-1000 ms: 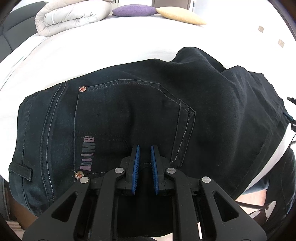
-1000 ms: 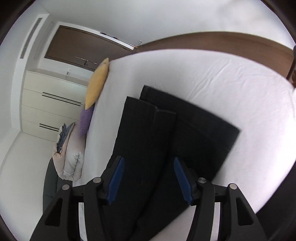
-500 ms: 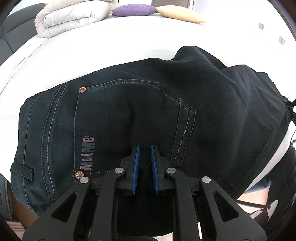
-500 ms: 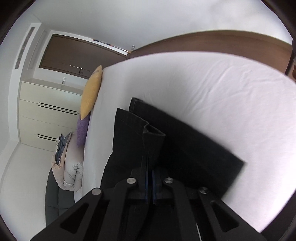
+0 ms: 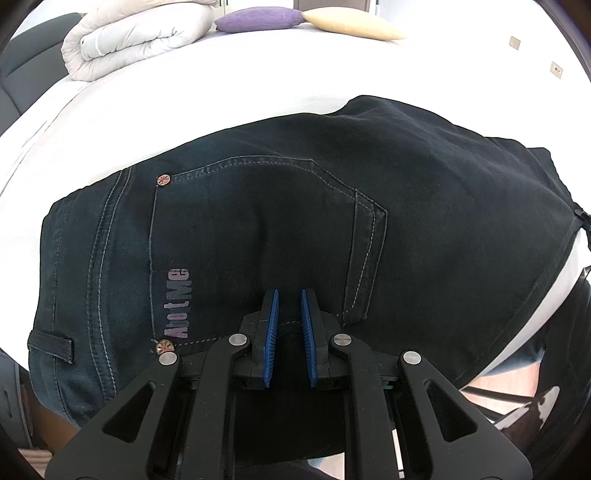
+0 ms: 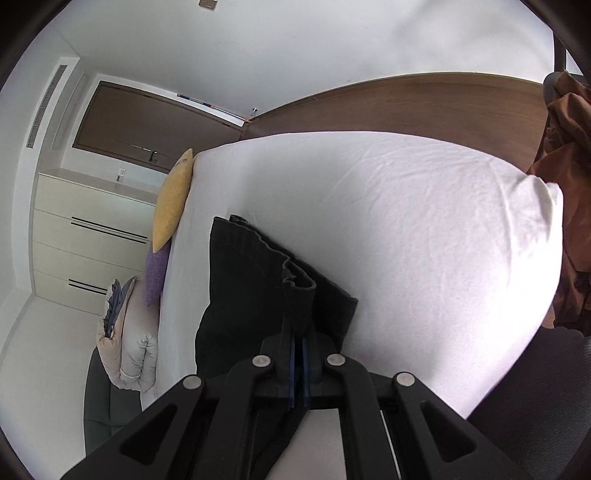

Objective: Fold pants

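Pants (image 5: pixel 280 221) lie on the bed (image 5: pixel 221 88); pillows (image 5: pixel 258 17) and a folded duvet (image 5: pixel 136 37) sit beyond, apparently at its far edge.

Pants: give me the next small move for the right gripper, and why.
Probably carry the leg end toward the waist. The right gripper is shut on the hem of the pants, which is raised off the bed, while the left gripper pins fabric beside the back pocket, so the fold has its anchor.

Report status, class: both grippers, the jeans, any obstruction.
Left gripper shut on jeans near back pocket. Right gripper shut on leg hems, lifted off bed. No obstruction visible.
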The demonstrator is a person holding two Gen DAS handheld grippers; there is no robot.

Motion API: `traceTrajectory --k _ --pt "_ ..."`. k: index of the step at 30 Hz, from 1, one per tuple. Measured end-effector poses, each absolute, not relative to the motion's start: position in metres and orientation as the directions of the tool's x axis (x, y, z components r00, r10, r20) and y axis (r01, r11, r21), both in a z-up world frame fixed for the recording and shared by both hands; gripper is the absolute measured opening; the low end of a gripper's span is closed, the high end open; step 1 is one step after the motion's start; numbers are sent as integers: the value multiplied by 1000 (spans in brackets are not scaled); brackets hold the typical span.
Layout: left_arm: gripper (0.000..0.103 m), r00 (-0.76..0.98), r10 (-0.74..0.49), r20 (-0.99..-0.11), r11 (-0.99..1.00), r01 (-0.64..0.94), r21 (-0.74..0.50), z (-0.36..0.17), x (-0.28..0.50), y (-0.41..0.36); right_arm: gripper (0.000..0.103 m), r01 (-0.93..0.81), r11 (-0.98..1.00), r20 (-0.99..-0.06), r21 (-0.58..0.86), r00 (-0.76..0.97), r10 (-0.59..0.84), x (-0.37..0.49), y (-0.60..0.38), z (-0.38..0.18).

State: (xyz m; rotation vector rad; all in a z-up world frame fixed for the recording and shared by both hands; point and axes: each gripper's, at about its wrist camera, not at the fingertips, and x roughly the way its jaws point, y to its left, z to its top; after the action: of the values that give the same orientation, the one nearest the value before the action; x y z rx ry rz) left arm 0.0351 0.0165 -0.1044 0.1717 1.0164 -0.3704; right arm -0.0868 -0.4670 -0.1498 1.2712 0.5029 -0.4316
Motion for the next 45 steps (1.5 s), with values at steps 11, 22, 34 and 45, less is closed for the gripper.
traceTrajectory --k 11,22,34,45 --pt "13 476 -227 -850 924 382 -33 -98 20 28 0 569 242 -583 786 813 -17 -85 -471 -162" --pt "13 495 -256 -831 930 362 -71 -98 4 41 57 466 503 -593 728 797 120 -82 -403 -101" --pt "13 497 -272 -824 928 363 -88 -98 3 47 32 391 420 -571 819 635 521 -10 -301 -154" --pt "13 499 -264 -825 930 358 -81 -97 2 44 35 430 373 -569 822 611 550 -12 -298 -164"
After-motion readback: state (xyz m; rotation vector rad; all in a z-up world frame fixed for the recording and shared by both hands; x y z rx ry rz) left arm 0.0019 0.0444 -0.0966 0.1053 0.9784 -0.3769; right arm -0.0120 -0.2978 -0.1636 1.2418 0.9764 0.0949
